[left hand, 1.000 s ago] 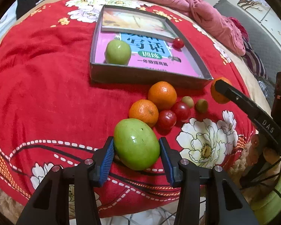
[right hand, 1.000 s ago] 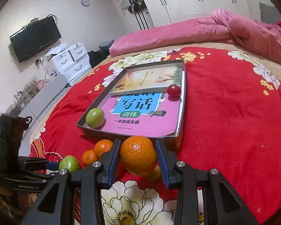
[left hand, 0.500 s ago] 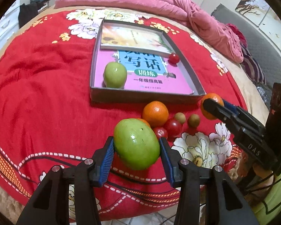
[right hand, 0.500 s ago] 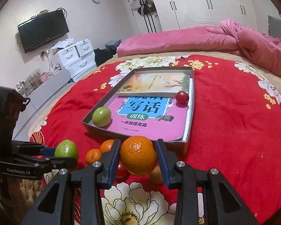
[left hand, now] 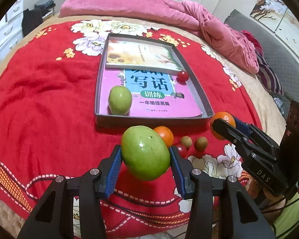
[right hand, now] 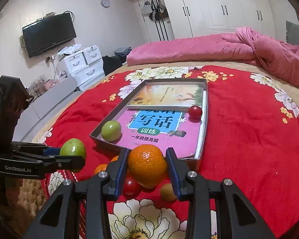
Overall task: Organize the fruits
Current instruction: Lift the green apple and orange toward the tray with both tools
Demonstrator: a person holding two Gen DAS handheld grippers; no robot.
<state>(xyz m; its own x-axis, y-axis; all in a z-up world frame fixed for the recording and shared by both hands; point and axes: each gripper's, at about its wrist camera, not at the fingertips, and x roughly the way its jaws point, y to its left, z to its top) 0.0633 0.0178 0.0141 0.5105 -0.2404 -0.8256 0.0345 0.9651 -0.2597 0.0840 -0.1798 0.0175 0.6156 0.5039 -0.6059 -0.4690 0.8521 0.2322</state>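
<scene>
Left wrist view first: the left gripper (left hand: 145, 160) has its blue pads (left hand: 114, 171) pressed against both flanks of a big green mango (left hand: 145, 153), which is carried clear of the red floral blanket (left hand: 39, 103). Just past the mango, down on the blanket, sit a loose orange (left hand: 165, 135), a small red fruit (left hand: 181, 149) half hidden by the right finger, and two little brown fruits (left hand: 201, 143) side by side. Beyond them lies the shallow grey box (left hand: 97, 91), lined with a pink book (left hand: 149, 91) and a pale yellow book (left hand: 139, 54) at the far end. Inside it, a green apple (left hand: 120, 100) rests near the front left corner and a red cherry tomato (left hand: 182, 76) sits over by the right wall.

Over to the right wrist view, and the right gripper (right hand: 147, 168) is pinching a held orange (right hand: 147, 165) between its pads, up off the blanket (right hand: 249, 123), right in front of the box's near wall (right hand: 101, 141). Under the orange you can pick out a red fruit (right hand: 131, 186) and a brown one (right hand: 167, 191). Off to the left, the left gripper (right hand: 69, 157) shows side-on with the mango (right hand: 72, 149) in its tips. Pink bedding (right hand: 209, 47) is bunched at the far end of the bed.
</scene>
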